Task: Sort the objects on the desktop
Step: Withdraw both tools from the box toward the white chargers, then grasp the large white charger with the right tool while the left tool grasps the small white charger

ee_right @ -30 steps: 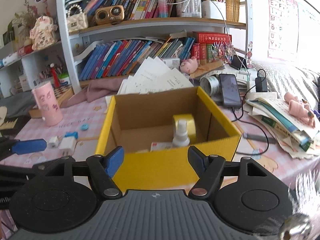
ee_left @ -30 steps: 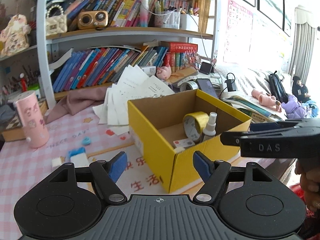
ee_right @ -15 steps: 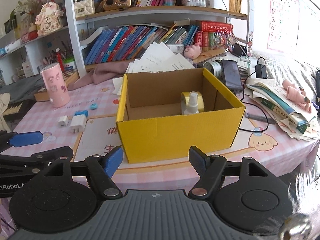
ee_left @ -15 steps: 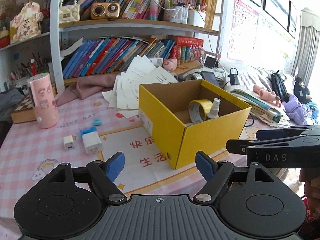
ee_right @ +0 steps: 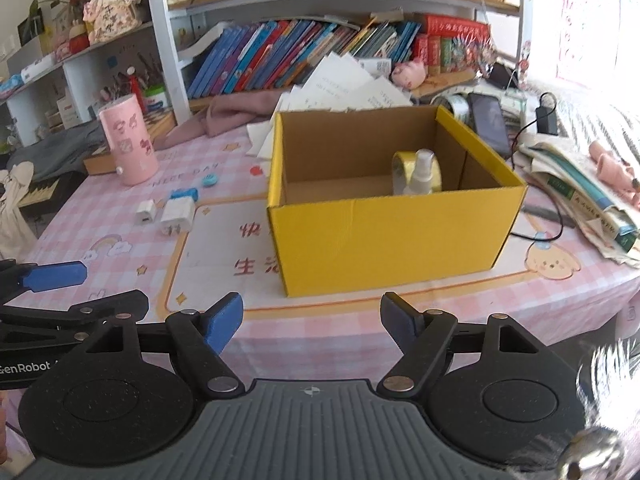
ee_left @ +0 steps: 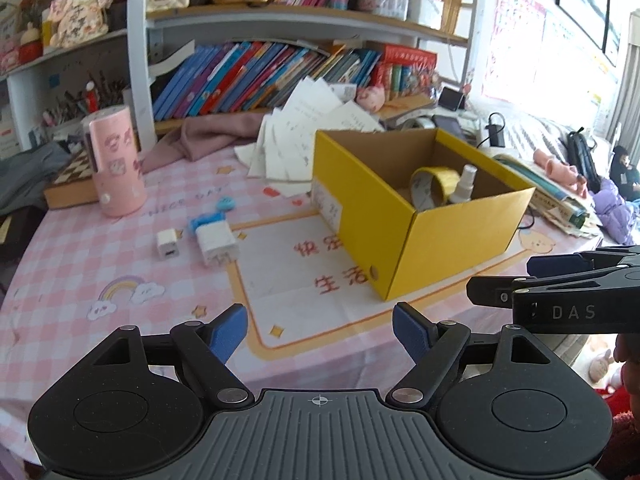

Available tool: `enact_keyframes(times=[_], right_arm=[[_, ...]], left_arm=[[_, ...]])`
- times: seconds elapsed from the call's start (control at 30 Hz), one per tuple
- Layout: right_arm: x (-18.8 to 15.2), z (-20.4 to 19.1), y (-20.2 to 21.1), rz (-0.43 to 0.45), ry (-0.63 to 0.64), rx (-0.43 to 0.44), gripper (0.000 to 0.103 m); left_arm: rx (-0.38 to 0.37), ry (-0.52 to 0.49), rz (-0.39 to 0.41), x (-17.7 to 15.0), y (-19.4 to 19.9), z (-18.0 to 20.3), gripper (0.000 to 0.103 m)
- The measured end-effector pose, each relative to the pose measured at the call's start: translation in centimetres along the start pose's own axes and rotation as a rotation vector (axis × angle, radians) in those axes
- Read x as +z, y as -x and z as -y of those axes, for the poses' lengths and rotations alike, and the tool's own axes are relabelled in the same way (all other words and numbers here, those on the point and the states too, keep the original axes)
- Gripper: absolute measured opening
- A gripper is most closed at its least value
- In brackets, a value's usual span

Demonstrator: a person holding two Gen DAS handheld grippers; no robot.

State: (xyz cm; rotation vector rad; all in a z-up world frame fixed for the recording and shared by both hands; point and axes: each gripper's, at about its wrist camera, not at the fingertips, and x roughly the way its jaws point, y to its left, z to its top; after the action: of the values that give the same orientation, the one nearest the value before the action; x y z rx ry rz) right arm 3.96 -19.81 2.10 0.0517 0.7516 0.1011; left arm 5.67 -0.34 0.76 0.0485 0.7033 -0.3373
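An open yellow cardboard box stands on the pink checked tablecloth. Inside it are a yellow tape roll and a small white spray bottle. Left of the box lie a white charger, a small white adapter, a blue clip-like piece and a blue round bit. My left gripper hangs open and empty near the table's front edge. My right gripper faces the box front, its jaws opening with nothing between them.
A pink cup stands at the left by a chessboard. Loose papers and a pink cloth lie behind the box under the bookshelf. Stacked books, a phone and cables crowd the right side.
Both grippers have drawn back from the box toward the table's front edge, so the box looks farther away. Both pairs of jaws stand a little wider.
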Motion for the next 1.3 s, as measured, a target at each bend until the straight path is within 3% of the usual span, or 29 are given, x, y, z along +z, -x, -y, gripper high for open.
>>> enact_keyframes(times=[0.13,0.5,0.97,1.3], right_arm=[[-0.2,-0.9,-0.4,-0.028,0.029,0.019,0.074],[-0.1,-3.1,-1.8,-0.063,0.086,0.064,0.075],[1.4,-7.3,-4.3,-0.077,0.192,0.191,0.075],[4.0,-8.8,-7.0,-0.060,0.254,0.219,0.073]], left_arm=[[0.015,0.019,-0.023,-0.5,-0.1,-0.6,0.088],[0.055,0.039,-0.041,-0.9,0.0,-2.1,0.088],[0.188,0.128,-0.036,-1.6,1.5,-5.7,0.089],[0.223,0.183,-0.036,-0.5,-0.3,-7.9,0.089]])
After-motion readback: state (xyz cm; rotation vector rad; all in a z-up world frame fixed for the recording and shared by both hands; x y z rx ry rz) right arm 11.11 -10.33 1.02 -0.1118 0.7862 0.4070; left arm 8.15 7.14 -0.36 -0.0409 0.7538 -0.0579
